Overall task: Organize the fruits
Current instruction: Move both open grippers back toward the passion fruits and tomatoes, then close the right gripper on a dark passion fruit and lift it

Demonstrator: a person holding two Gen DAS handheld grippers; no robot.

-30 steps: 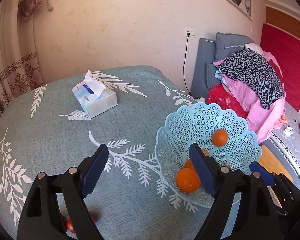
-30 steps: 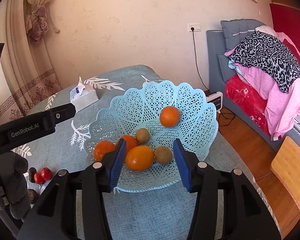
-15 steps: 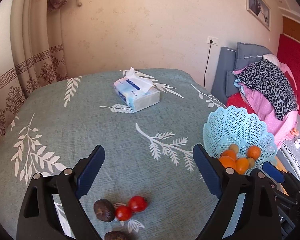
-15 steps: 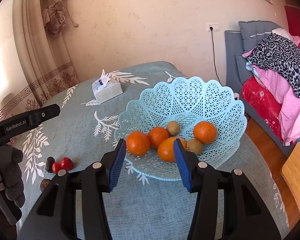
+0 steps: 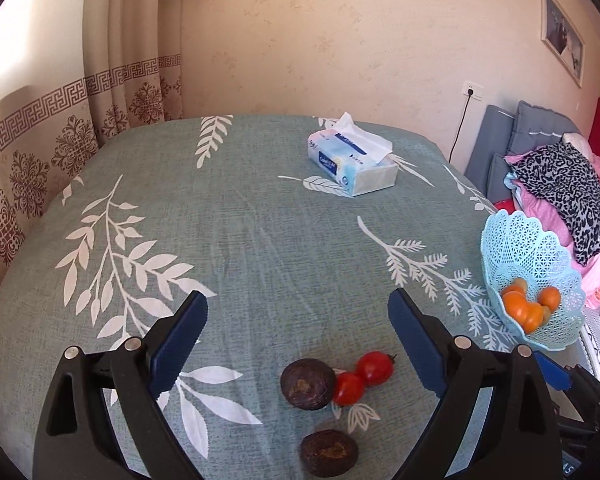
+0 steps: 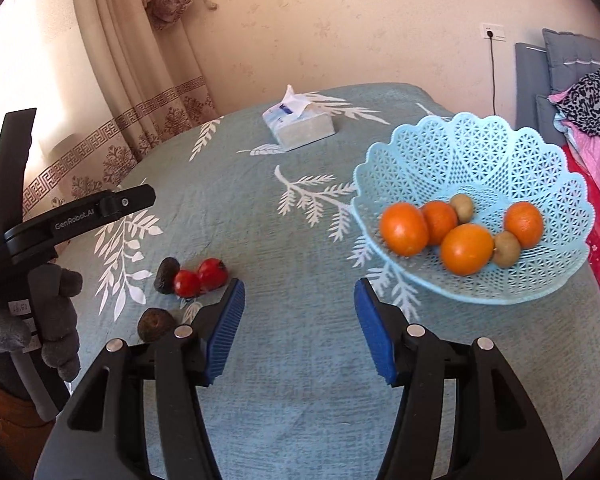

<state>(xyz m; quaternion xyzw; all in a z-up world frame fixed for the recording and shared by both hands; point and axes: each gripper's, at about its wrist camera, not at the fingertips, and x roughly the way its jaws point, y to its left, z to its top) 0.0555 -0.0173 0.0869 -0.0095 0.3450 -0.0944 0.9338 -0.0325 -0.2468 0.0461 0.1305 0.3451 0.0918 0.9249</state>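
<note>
A light blue lattice basket (image 6: 480, 148) stands on the table at the right, also in the left wrist view (image 5: 516, 236). It holds several oranges (image 6: 466, 249) and two kiwis (image 6: 462, 205). Two red tomatoes (image 5: 374, 368) and two dark avocados (image 5: 308, 384) lie on the cloth, also in the right wrist view (image 6: 200, 278). My left gripper (image 5: 296, 328) is open and empty, just above the tomatoes and avocados. My right gripper (image 6: 300, 324) is open and empty, between the loose fruit and the basket.
A tissue box (image 5: 352, 162) sits at the far middle of the teal leaf-print tablecloth (image 5: 220, 216). A curtain (image 5: 60, 100) hangs at the left. A bed with piled clothes (image 5: 564, 184) lies to the right past the table edge.
Both grippers have pulled back and swung left from the basket. The tomatoes and avocados have come into full view under the left gripper. The basket now sits level at the right.
</note>
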